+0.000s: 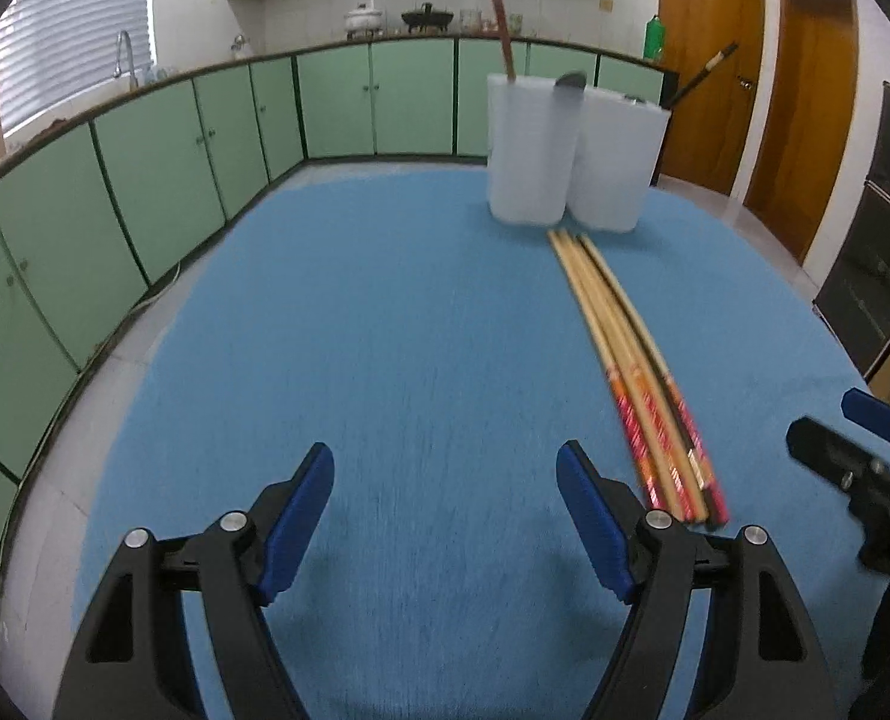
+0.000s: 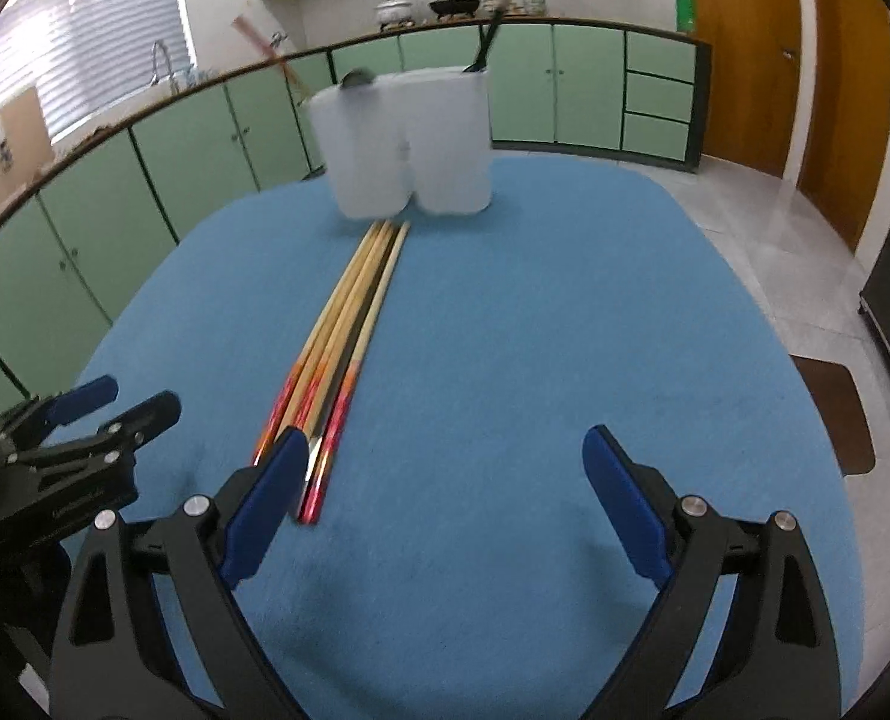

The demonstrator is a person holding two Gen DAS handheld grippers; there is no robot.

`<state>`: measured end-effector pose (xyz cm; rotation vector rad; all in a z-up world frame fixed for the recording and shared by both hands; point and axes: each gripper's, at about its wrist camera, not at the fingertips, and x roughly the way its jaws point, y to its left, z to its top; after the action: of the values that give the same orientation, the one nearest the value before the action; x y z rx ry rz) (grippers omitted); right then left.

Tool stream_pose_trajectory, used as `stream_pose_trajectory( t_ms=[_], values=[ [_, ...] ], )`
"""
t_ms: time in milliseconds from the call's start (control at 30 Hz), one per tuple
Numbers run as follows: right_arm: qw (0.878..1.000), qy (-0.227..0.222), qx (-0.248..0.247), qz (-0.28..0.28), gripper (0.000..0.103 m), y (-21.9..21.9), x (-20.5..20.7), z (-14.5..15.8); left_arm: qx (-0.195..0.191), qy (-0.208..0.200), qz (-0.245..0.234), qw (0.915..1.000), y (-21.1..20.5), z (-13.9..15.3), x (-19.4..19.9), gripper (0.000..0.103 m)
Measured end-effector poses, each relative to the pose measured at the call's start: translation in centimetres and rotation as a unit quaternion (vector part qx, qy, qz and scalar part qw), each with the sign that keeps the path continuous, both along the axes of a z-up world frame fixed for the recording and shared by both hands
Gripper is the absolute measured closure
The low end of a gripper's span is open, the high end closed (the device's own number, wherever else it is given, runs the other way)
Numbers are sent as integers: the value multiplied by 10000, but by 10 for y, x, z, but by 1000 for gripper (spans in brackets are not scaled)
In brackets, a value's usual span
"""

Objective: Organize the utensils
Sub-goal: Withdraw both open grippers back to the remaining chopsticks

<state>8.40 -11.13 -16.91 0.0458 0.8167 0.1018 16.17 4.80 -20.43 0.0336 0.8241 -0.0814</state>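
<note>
Four long wooden chopsticks (image 1: 625, 354) with red-and-orange patterned handle ends lie bundled side by side on the blue cloth-covered table (image 1: 384, 360), pale tips reaching almost to the base of two translucent white plastic holders (image 1: 571, 150). Holders stand upright, touching each other, at far edge of table. Left holder: one reddish-brown chopstick (image 1: 500, 21) leaning out, plus a dark grey rounded utensil end (image 1: 569, 81) at the rim. Right holder: one dark chopstick (image 2: 499, 12) with a pale band near its top, tilted.

Left gripper (image 1: 445, 510), black frame with blue pads: jaws spread wide, nothing between them, over bare cloth just left of the chopsticks' patterned ends. Right gripper (image 2: 445, 504), same build: jaws spread wide, empty; its left pad (image 2: 267, 501) sits just beside the handle ends, covering part of them in its own view. Contact cannot be told.

Writing: pale markings on the darkest chopstick's handle, blurred, unreadable. Faint embossed lettering on the left gripper's black body seen from the right wrist view, illegible. Cardboard box (image 2: 0, 147) at far left bears printed marks, too small to read.

Background: green cabinets (image 1: 162, 168), wooden doors (image 1: 709, 60), green bottle (image 1: 655, 37) on counter.
</note>
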Motion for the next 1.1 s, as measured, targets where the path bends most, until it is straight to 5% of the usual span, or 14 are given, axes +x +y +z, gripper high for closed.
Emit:
stream_pose_trajectory(
  t_ms=[500, 800, 1000, 1100],
  values=[
    [9980, 406, -304, 365, 32, 28, 0, -18, -5, 295, 102, 9995, 9, -10, 1, 26],
    [9974, 470, -541, -66, 34, 10, 3, -18, -35, 345, 99, 9994, 8, -12, 3, 24],
    [9987, 482, 32, 171, 37, 7, -3, -17, -18, 349, 114, 9993, 8, -12, 3, 24],
    [9983, 477, -60, 326, 42, 18, -4, -19, -32, 340, 137, 9993, 9, -13, 2, 23]
  ],
)
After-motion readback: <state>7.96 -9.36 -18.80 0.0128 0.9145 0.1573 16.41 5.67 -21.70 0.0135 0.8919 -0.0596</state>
